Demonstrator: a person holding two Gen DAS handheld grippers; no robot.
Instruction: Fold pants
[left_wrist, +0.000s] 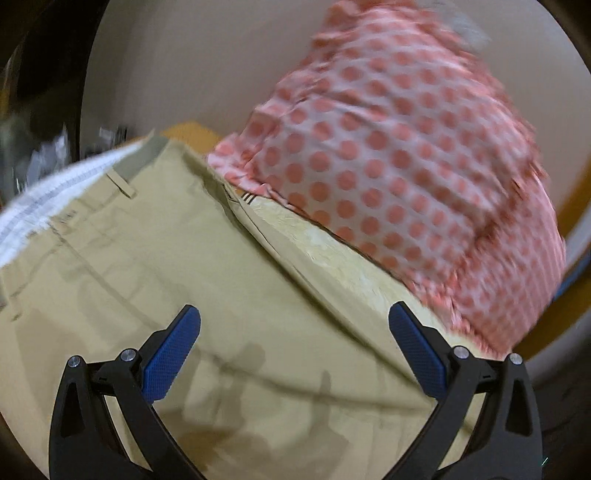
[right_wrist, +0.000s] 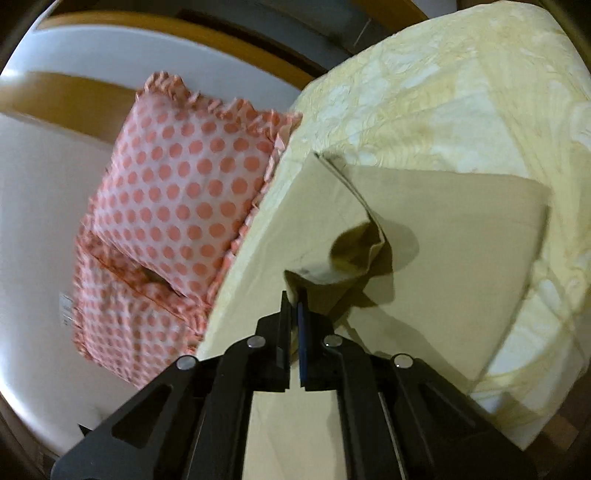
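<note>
Beige pants (left_wrist: 155, 280) lie spread on a pale yellow bedspread (left_wrist: 343, 258); the waistband with belt loops and white lining (left_wrist: 55, 199) is at the upper left of the left wrist view. My left gripper (left_wrist: 293, 332) is open, its blue pads (left_wrist: 171, 354) hovering just above the pants. In the right wrist view the pants (right_wrist: 443, 240) lie flat on the bedspread (right_wrist: 461, 92). My right gripper (right_wrist: 294, 306) is shut on a lifted fold of the pants fabric (right_wrist: 351, 254), which bunches up beyond the fingertips.
A pink polka-dot pillow (left_wrist: 399, 155) lies on the bed beside the pants; two such pillows (right_wrist: 184, 192) show stacked in the right wrist view. A wooden bed frame (right_wrist: 74, 99) and white wall (right_wrist: 33, 206) lie beyond. The bed edge drops off at the right (right_wrist: 524, 413).
</note>
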